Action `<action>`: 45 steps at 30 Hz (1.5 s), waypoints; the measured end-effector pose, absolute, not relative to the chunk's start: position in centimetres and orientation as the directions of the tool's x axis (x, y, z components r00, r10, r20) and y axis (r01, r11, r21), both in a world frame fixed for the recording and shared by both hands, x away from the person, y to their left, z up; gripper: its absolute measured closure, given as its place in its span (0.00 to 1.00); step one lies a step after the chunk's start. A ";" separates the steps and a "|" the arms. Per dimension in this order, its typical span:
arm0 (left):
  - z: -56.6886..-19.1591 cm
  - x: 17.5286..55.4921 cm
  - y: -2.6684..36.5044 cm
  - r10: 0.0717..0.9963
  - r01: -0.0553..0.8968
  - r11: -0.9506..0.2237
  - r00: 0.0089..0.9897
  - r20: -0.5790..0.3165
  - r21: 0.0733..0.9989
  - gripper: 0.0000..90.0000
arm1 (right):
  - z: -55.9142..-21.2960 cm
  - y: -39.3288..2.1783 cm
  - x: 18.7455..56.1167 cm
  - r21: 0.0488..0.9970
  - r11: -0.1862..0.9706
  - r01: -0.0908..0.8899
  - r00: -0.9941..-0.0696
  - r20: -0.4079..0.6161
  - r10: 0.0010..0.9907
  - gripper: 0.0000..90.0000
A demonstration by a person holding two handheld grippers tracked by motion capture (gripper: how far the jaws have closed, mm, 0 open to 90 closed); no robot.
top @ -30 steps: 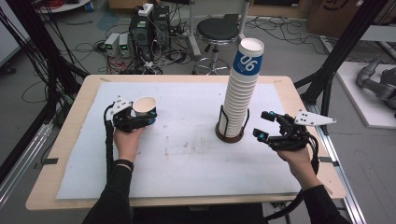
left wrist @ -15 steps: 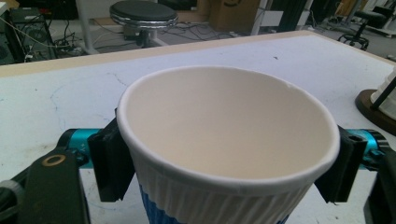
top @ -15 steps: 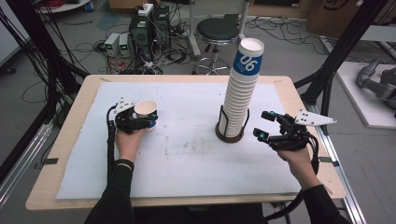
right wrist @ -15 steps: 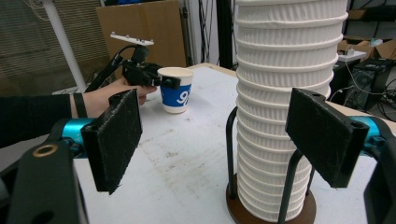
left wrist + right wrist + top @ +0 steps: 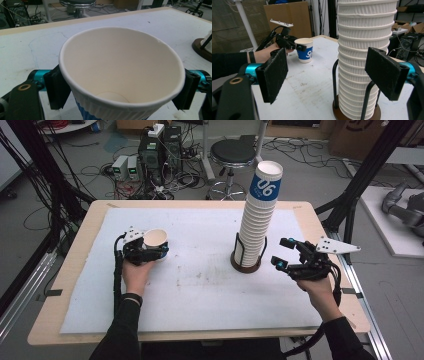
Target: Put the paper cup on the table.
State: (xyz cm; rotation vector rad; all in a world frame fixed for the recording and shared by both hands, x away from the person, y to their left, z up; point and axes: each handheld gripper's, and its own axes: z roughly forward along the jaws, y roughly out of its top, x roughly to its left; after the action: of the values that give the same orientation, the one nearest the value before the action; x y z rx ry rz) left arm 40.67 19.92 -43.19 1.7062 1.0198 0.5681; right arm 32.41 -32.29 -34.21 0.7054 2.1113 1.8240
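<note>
the left gripper (image 5: 154, 251) has a single white ribbed paper cup with a blue printed band (image 5: 156, 243) standing upright between its two black jaws, on the white sheet that covers the wooden table (image 5: 200, 290). its jaws have just been opening. in the left gripper view the cup (image 5: 120, 75) sits squarely in the gap, its rim just beside the pads on both sides; whether the pads still press its wall cannot be told from here. the cup's mouth faces up and its inside is bare.

the right gripper (image 5: 282, 254) hovers just beside the tall stack of white ribbed paper cups (image 5: 257, 220), on the stack's right in the high view, jaws spread and holding nothing. in the right gripper view the stack (image 5: 364, 62) rises straight ahead of the two black pads (image 5: 273, 73), beyond them rather than between them, seated in a black wire holder on a round dark base (image 5: 355, 113). the topmost cup of the stack carries a blue band with white digits.

from the right gripper's camera, the left gripper (image 5: 295, 46) and its cup (image 5: 305, 50) stand well beyond and to the left of the stack.
</note>
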 end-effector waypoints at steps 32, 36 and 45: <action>-42.3 38.8 20.0 0.878 0.467 -0.183 0.474 -0.070 0.865 0.07 | -34.0 -32.3 32.4 0.980 0.082 0.182 -0.852 0.116 0.510 0.21; -41.3 37.5 20.3 0.882 0.467 -0.210 0.470 -0.040 0.859 0.07 | -34.0 -32.4 32.5 0.980 0.082 0.184 -0.852 0.117 0.510 0.21; -39.2 34.7 20.9 0.854 0.404 -0.178 0.517 -0.064 0.897 0.07 | -34.1 -32.5 32.5 0.978 0.082 0.192 -0.852 0.124 0.509 0.21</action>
State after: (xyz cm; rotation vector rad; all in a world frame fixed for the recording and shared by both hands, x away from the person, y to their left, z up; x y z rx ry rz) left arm 34.67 20.93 -39.24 1.7850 1.0534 0.5780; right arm 32.55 -32.53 -34.09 0.7042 2.1116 1.8439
